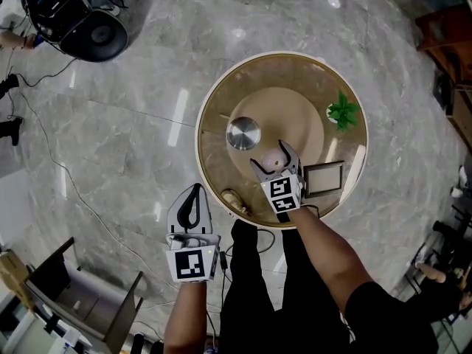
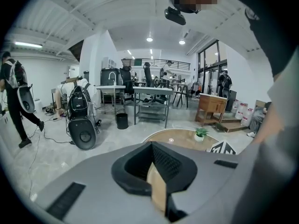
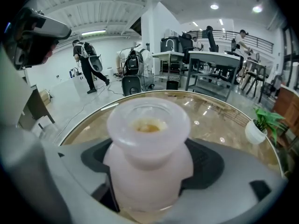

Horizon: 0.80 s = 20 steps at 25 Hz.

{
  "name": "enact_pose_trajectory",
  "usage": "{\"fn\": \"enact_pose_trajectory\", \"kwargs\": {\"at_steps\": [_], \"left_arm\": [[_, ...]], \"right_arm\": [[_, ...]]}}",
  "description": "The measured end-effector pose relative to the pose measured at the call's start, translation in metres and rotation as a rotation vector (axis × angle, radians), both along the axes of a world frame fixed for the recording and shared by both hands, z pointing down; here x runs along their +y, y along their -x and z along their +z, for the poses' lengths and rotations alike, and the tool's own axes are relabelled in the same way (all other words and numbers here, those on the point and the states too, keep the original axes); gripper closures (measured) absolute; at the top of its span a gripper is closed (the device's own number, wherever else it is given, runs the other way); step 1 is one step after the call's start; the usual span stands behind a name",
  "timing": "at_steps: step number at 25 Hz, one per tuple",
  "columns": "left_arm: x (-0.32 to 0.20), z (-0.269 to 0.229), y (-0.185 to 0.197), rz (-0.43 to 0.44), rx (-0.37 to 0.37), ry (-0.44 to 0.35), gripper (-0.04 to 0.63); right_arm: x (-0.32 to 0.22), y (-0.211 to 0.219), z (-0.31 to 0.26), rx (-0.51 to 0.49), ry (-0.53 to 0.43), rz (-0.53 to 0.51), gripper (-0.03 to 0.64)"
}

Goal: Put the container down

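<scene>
Two grippers are seen in the head view: the left gripper (image 1: 195,194) off the table (image 1: 221,94), the right gripper (image 1: 275,155) over it. Left gripper view: jaws are pressed together, empty. Right gripper view: the container (image 3: 148,157) is squeezed between the jaws; it should be lowered straight, then let go (it is pale pink, wide-lipped, upright).

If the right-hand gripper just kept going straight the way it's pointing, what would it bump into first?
Probably the shiny round metal piece on the table, just beyond the container that the right gripper holds in its jaws. Height is unclear, so it might pass over it.
</scene>
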<state>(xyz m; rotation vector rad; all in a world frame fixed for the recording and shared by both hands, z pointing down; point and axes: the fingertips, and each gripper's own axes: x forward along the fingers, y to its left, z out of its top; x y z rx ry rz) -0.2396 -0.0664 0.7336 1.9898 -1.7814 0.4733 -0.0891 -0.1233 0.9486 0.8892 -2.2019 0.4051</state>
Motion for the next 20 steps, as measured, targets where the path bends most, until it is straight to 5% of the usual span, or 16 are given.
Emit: {"fn": "enact_pose_trajectory", "kwargs": {"at_steps": [20], "left_arm": [[0.004, -0.001, -0.005, -0.011, 0.009, 0.000, 0.603]], "right_arm": [[0.010, 0.000, -0.007, -0.075, -0.010, -0.003, 0.201]]}}
